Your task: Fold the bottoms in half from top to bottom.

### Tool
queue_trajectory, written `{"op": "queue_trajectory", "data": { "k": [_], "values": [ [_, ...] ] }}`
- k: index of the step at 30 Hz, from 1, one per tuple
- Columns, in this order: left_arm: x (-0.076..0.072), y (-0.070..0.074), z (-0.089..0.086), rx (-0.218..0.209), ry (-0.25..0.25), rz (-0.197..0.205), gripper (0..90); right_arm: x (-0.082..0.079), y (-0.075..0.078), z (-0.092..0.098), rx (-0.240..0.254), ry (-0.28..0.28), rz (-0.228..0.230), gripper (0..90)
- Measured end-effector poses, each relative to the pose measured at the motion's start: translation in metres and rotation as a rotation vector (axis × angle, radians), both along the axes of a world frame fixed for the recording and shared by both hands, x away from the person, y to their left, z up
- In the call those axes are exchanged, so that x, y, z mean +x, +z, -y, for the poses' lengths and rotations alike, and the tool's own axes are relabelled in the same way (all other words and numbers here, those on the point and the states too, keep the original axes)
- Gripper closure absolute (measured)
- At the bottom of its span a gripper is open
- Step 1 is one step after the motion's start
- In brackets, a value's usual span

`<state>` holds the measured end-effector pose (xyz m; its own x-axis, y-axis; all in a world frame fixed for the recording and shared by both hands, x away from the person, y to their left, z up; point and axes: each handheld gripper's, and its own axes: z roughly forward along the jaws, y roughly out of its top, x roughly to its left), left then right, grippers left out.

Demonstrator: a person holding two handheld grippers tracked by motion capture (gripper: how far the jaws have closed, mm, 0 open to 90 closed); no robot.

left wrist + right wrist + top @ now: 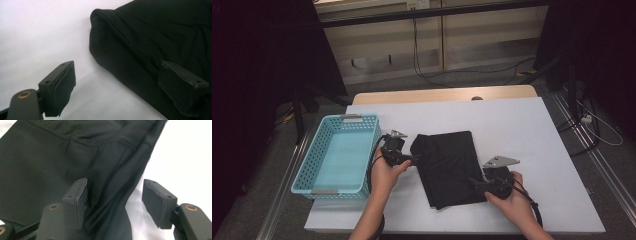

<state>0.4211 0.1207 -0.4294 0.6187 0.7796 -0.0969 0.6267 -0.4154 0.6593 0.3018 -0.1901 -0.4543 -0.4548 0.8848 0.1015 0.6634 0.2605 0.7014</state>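
A black cloth [446, 167] lies folded flat on the white table [522, 135]. My left gripper [414, 159] is at the cloth's upper left edge, held low in a hand. Its jaws stand open [120, 82]: one pad [65, 85] is over bare table, the other over the cloth [150, 37]. My right gripper [473, 184] is at the cloth's lower right edge. It is open too [117, 197], and a seamed fold of the cloth [50, 165] runs between the jaws without either pad pressing on it.
A light blue perforated basket [304, 167] stands at the table's left side, close to the left hand, with nothing inside. White tabletop stretches to the right and behind the cloth. Cables lie on the floor beyond the table.
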Motion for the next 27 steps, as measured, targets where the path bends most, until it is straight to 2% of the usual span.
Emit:
{"op": "queue_trajectory", "data": {
  "k": [1,7,12,14,15,20,27],
  "values": [
    [0.000,0.000,0.000,0.000,-0.003,-0.001,14.8,0.000,0.000,0.001,0.014,-0.011,-0.014,37.5],
    [0.000,0.001,0.001,-0.003,0.002,0.000,14.7,-0.005,-0.004,-0.001,0.020,-0.032,0.020,39.3],
    [0.001,0.003,0.001,-0.021,0.007,0.002,14.5,-0.009,-0.004,-0.005,0.042,-0.051,0.016,55.7],
    [0.001,0.002,0.001,-0.010,0.003,0.002,14.5,-0.011,-0.004,-0.009,0.073,-0.047,0.009,74.1],
    [0.002,0.001,0.002,-0.021,0.009,0.000,14.5,-0.011,-0.005,-0.011,0.104,-0.039,0.002,76.8],
    [0.004,0.000,0.002,-0.019,0.010,-0.010,13.7,-0.014,-0.005,-0.024,0.023,-0.026,0.063,78.6],
    [0.009,0.000,0.002,-0.026,0.026,-0.016,11.1,-0.012,-0.004,-0.018,0.072,-0.010,0.059,79.9]
  ]
}}
